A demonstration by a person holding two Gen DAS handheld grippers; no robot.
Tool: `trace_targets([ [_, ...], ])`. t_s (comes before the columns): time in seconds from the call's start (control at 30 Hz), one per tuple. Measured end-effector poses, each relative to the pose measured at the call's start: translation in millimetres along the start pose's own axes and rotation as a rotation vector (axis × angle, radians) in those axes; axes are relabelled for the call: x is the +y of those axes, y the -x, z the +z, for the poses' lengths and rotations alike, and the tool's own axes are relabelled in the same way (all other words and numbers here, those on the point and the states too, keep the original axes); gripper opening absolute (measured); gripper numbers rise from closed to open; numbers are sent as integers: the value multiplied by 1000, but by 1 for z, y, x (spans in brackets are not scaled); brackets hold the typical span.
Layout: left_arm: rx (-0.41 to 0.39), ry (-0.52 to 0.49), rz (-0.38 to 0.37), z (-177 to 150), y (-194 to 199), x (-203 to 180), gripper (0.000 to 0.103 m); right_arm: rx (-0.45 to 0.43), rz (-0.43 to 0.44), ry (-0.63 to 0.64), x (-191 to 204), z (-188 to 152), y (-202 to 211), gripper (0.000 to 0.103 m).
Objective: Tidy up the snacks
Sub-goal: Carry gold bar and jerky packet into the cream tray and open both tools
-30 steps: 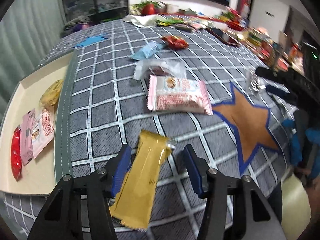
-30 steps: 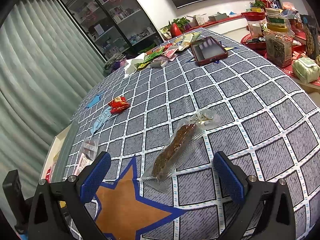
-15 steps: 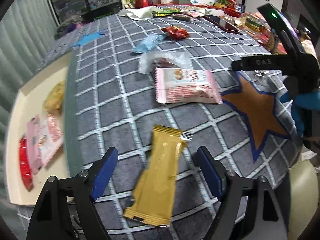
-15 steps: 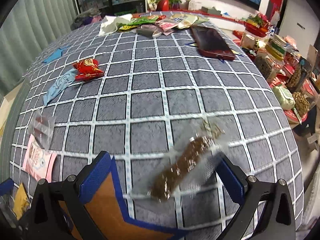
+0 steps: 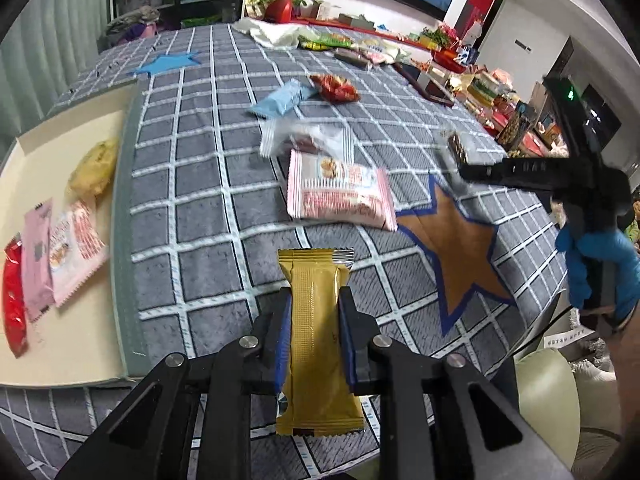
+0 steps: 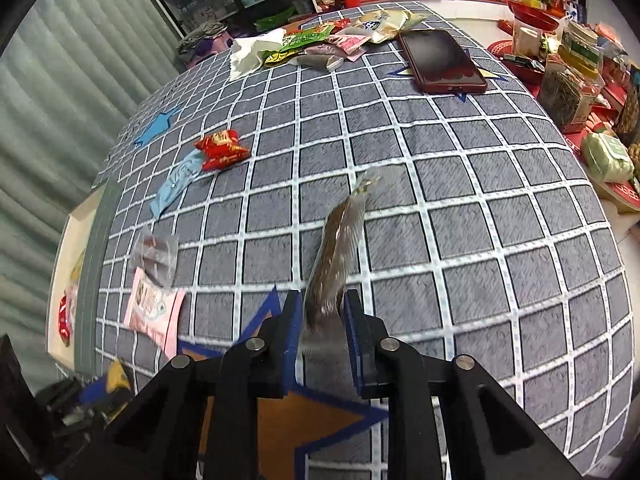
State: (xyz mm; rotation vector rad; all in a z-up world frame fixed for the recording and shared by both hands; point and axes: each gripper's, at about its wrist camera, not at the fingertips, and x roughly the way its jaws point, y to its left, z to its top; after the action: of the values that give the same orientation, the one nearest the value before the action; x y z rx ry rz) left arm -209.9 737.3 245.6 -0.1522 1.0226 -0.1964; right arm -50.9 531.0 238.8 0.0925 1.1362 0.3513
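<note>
Since 0.5 s ago both grippers have closed: the left gripper (image 5: 314, 322), then spread either side of the gold packet (image 5: 316, 336), now pinches it betw. its blue pads, and the right gripper (image 6: 320, 320), then wide open around the clear-wrapped brown bar (image 6: 338, 248), now clamps that bar's near end. Gold packet is lifted off the cloth, long axis pointing away from the cam; bar also sticks fwd, edge-on, a bit motion-blurred.

Writing: none legible on the gold packet, only a fine embossed grid and crimped silver end seal. Pink-white packet (image 5: 340, 196) carries a snack photo & red print, too blurred to read. Right gripper's black body, seen from the left cam, has pale lettering I can't make out.

Materials: tablecloth (image 5: 208, 184) is grey woven fabric w/ white grid lines, plus an orange star patch (image 5: 456, 248) edged in blue. Cream tray (image 5: 80, 320) w/ grey-green rim at left holds 4 packets: red, pink, pink-white, yellowish. On the cloth beyond: crinkly clear wrapper (image 5: 308, 140), light-blue sachet (image 5: 280, 100), red foil twist (image 5: 334, 87). Dark-red phone (image 6: 442, 62), glossy, lies flat far right.
</note>
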Motion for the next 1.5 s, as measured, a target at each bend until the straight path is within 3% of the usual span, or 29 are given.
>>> trace_targets([
  [0.1,-16,-15,25,2,4,-1,24,15,-11,-29,-5,0,0,24],
  [0.17,-16,-15,27,2,3,0,24,16,-44,-51,-9,6,0,35],
  [0.23,-12,-9,27,1,2,1,24,10,-71,-53,-9,13,-2,91],
  [0.27,-11,-8,30,0,2,1,24,-1,-69,-52,-9,15,-2,93],
  [0.4,-14,-2,36,0,2,2,24,33,-70,-91,-11,29,-17,93],
  [0.47,-23,-1,39,1,5,2,24,35,-124,-79,-8,34,-24,83],
  [0.53,-38,-6,43,3,9,2,24,35,-214,0,2,36,-26,39],
  [0.57,-45,-9,45,4,12,1,24,40,-213,19,4,36,-26,39],
  [0.67,-75,-16,56,9,22,5,24,48,-169,31,5,33,-21,36],
  [0.7,-87,-15,62,11,27,9,24,29,-138,19,4,32,-13,33],
  [0.73,-95,-12,68,13,30,11,24,12,-115,10,4,32,-7,20],
  [0.8,-114,-4,80,18,38,19,24,3,-40,-11,7,33,3,16],
  [0.87,-130,10,102,22,44,28,24,4,-19,9,19,35,9,16],
  [1.0,-147,42,126,20,54,46,24,9,-108,27,27,42,7,19],
  [1.07,-153,46,135,18,57,51,24,49,-122,-19,17,47,-3,51],
  [1.1,-156,52,138,17,58,55,24,62,-112,-40,12,47,-7,81],
  [1.37,-173,83,151,18,64,74,24,76,-81,0,32,52,-20,83],
  [1.5,-177,100,162,17,68,87,24,145,-95,54,56,55,-42,83],
])
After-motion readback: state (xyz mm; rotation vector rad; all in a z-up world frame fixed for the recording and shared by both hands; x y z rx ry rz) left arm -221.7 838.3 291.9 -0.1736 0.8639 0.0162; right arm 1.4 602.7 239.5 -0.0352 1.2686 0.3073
